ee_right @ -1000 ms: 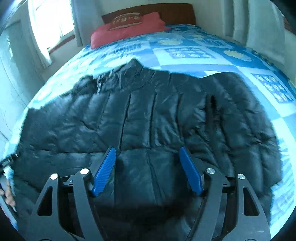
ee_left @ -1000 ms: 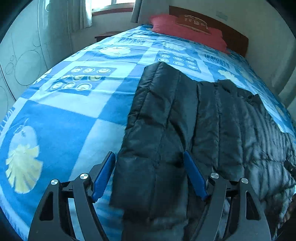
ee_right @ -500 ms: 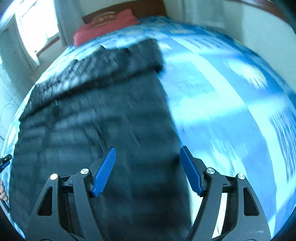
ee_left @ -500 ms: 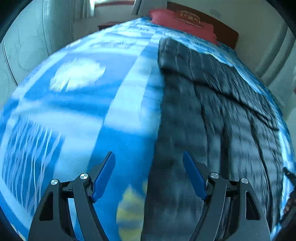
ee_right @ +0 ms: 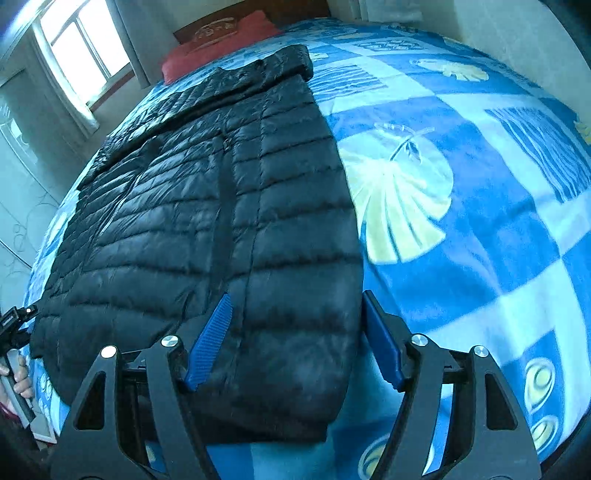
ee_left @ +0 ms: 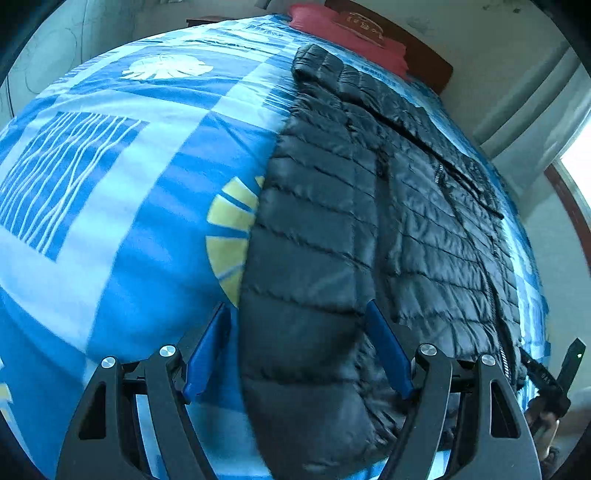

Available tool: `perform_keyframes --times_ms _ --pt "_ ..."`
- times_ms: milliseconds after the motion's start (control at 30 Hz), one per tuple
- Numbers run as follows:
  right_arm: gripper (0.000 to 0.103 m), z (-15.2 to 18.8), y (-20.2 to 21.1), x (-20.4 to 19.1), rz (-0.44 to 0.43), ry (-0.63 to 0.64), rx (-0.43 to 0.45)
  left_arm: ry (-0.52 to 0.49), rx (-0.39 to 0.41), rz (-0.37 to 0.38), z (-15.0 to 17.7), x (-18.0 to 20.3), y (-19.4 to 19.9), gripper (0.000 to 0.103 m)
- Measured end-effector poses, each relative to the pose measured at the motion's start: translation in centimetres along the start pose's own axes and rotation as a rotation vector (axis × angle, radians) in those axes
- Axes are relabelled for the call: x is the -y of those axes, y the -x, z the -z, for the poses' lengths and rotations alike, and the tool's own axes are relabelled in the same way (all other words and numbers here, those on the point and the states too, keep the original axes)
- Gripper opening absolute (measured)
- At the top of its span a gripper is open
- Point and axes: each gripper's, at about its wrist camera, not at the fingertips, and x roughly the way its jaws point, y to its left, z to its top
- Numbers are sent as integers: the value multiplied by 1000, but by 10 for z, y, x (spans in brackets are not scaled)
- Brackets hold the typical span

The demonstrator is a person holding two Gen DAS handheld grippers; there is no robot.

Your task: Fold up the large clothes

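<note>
Black quilted jacket [ee_left: 369, 206], one, between two open hand-held grippers, on one bed [ee_left: 110, 184].

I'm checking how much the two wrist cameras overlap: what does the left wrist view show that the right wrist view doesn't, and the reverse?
Only the left wrist view: the left gripper, open around the jacket's sleeve end, and a blue square of white wavy lines.

Only the right wrist view: the right gripper, open around the opposite sleeve end, a bright window, and a pale fan-shaped leaf print.

Both: the black quilted puffer jacket lying flat on the blue checked bedspread, and the red pillow at the headboard.
</note>
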Motion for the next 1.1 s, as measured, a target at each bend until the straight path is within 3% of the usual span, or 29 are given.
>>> perform_keyframes --times_ms 100,233,267,433,633,733,800,867,967,1100 --pt "60 5 4 -1 -9 -4 4 -9 7 13 6 3 3 73" --pt "45 7 4 2 -48 -28 -2 17 12 55 13 3 5 68" --pt "39 7 3 2 -68 -38 -8 18 17 53 13 4 5 66" --pt "31 6 1 2 -104 -49 -4 77 19 92 12 2 4 53" --pt "33 6 1 10 -147 -90 -3 82 48 84 17 1 3 54" --pt "43 6 -1 15 -181 -120 -11 74 38 80 16 2 2 54" --pt "42 6 0 10 -159 -91 -12 80 42 74 16 2 4 47" --pt "31 7 2 5 -132 -60 -11 95 52 79 16 0 6 31" --pt "18 7 4 8 -179 -86 -8 112 72 100 17 -2 11 18" --pt "13 5 15 6 -213 -99 17 149 103 138 15 -3 25 14"
